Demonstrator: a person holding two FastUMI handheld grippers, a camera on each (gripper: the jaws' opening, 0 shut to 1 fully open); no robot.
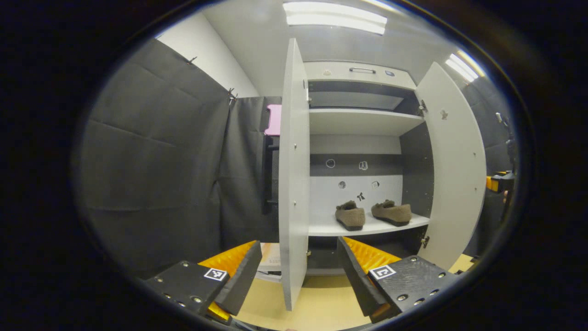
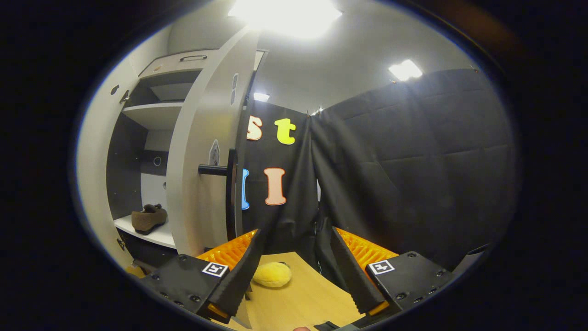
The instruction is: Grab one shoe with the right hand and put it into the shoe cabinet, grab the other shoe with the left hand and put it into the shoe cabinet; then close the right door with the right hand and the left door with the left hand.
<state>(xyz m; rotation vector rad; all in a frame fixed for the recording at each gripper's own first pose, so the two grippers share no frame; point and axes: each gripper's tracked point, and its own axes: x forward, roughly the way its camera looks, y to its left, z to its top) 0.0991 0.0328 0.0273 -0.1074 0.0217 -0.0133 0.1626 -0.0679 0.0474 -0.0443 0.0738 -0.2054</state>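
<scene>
Two brown shoes (image 1: 373, 214) side by side on the cabinet (image 1: 367, 227) shelf, both doors (image 1: 294, 174) open — left gripper (image 1: 296, 271) fingers spread around the left door's edge, right gripper (image 2: 294, 271) fingers spread, empty, beside the right door (image 2: 202, 151).

left door (image 1: 294, 174) edge-on right ahead of the left gripper (image 1: 296, 276), standing in its spread jaws' gap, right door (image 2: 204, 151) swung wide with handle (image 2: 220, 170) sticking out, open wooden floor (image 2: 298, 294) ahead of right gripper (image 2: 294, 271), just a yellow fuzzy thing (image 2: 272, 274) lying there

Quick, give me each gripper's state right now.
Left gripper: open, holding nothing, its fingers either side of the left door edge.
Right gripper: open, holding nothing, near the right door.
</scene>
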